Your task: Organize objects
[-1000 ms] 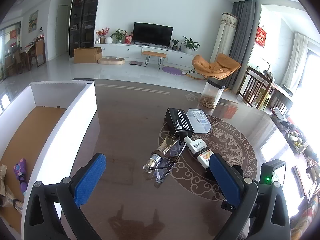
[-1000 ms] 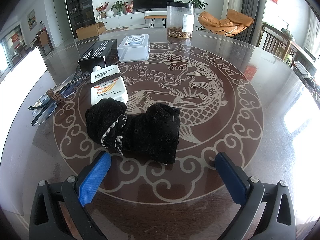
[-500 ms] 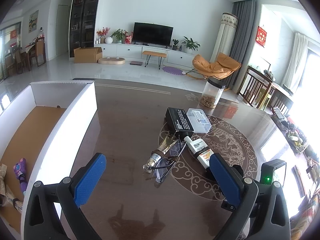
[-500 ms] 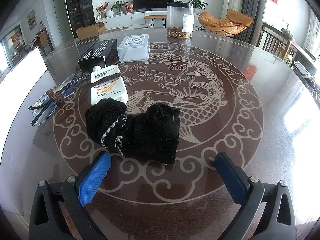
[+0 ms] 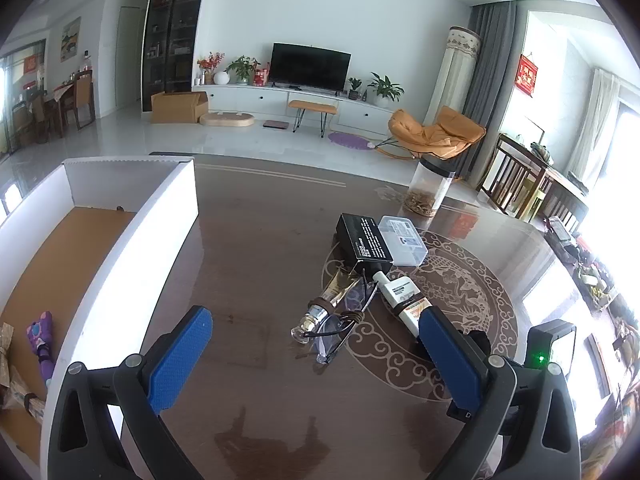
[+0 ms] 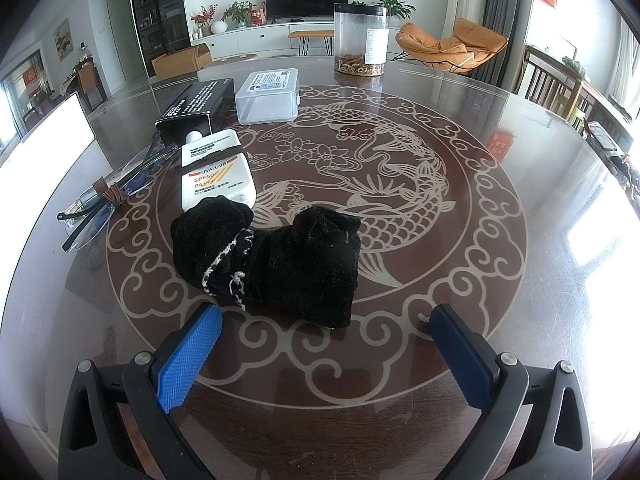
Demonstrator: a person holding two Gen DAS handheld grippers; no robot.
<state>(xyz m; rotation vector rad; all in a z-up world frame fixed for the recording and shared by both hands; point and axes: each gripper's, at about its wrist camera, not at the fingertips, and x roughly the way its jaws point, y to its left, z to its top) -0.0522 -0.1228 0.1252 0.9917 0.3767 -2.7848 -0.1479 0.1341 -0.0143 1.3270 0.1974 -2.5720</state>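
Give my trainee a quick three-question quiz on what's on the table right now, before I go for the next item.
1. True or false: the right gripper has its jaws shut on the black sock bundle.
2. Which item touches the sock bundle: A) clear plastic box, B) sunscreen tube, C) lidded jar?
3. Fill in: the purple item lies inside the white ____.

Key: 1 false, jaws open, sock just ahead of them. 2 B. 3 box.

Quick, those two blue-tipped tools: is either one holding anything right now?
Left tool: open, holding nothing, over bare table.
Right tool: open, holding nothing, just short of the black sock bundle.
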